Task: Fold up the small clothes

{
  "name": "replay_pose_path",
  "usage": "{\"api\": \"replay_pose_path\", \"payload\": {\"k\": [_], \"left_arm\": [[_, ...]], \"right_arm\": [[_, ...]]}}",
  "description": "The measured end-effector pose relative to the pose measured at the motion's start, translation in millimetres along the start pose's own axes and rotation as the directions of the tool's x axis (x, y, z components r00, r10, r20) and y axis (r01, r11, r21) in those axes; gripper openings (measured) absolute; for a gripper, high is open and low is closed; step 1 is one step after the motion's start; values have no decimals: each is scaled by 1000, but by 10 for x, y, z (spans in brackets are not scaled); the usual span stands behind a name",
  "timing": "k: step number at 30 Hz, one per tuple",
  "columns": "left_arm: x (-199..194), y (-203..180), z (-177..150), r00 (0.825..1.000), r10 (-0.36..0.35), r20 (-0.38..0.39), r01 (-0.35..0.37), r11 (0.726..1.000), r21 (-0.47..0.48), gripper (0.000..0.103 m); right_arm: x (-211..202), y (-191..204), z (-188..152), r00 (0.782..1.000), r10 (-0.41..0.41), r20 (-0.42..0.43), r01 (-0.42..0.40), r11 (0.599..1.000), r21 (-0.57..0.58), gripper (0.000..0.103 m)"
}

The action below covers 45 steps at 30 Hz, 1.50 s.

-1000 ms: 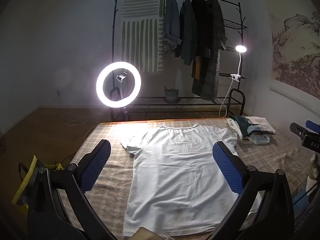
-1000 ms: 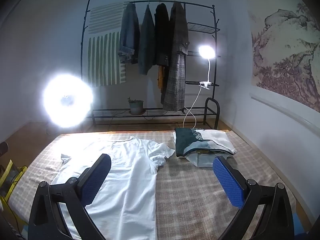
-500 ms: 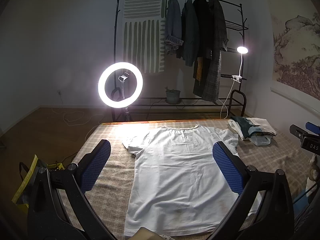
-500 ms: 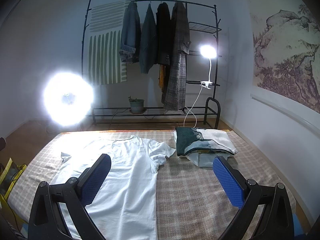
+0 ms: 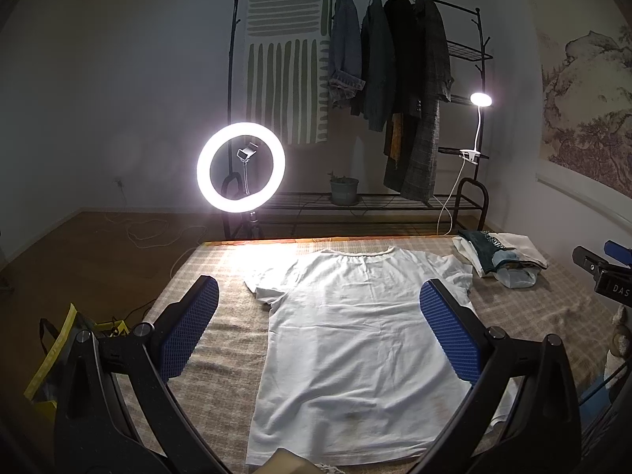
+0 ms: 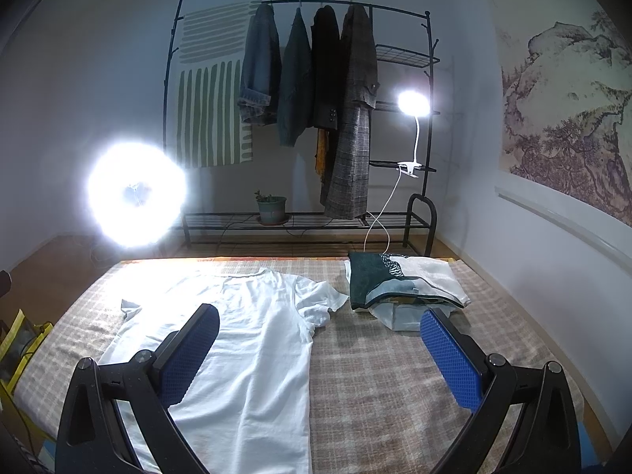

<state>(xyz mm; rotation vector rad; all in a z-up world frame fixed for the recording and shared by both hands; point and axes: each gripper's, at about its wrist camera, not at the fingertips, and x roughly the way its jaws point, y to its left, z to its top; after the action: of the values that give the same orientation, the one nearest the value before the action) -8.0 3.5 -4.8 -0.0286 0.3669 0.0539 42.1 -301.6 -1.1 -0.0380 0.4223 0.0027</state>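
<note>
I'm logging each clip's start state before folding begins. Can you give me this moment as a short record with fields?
surface: checked cloth
garment to fold: white T-shirt, spread flat, collar at the far end
already folded: pile of clothes beside the shirt's right sleeve
left tongs: open, above the shirt, holding nothing
right tongs: open, above the shirt's right edge, holding nothing
background: ring light, clothes rack

I can read only the white letters "DAS" on the black body of my right gripper point(image 5: 604, 272), cut off by the frame edge.
</note>
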Motion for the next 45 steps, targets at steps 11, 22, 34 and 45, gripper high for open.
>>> {"api": "replay_pose_path", "payload": {"k": [11,22,34,45], "left_arm": [[4,12,9,1000,-2,-1,2,1000,0,103],[-14,43,-14,1000,4,-5,-4,1000,-4,103],[-14,62,-16,1000,4,-4,-4,1000,-7,103],[-7,107,-40,1000,8,-14,-8,1000,-9,103]], "right_arm": [[-4,9,-4,1000,2,0,-2,1000,-2,103],[-3,29,-5,1000,2,-1,-2,1000,-4,103],[10,61,-8,1000,3,-1,-3,1000,-12,103],[40,116,-27,1000,10,-8,-10,1000,-15,103]]}}
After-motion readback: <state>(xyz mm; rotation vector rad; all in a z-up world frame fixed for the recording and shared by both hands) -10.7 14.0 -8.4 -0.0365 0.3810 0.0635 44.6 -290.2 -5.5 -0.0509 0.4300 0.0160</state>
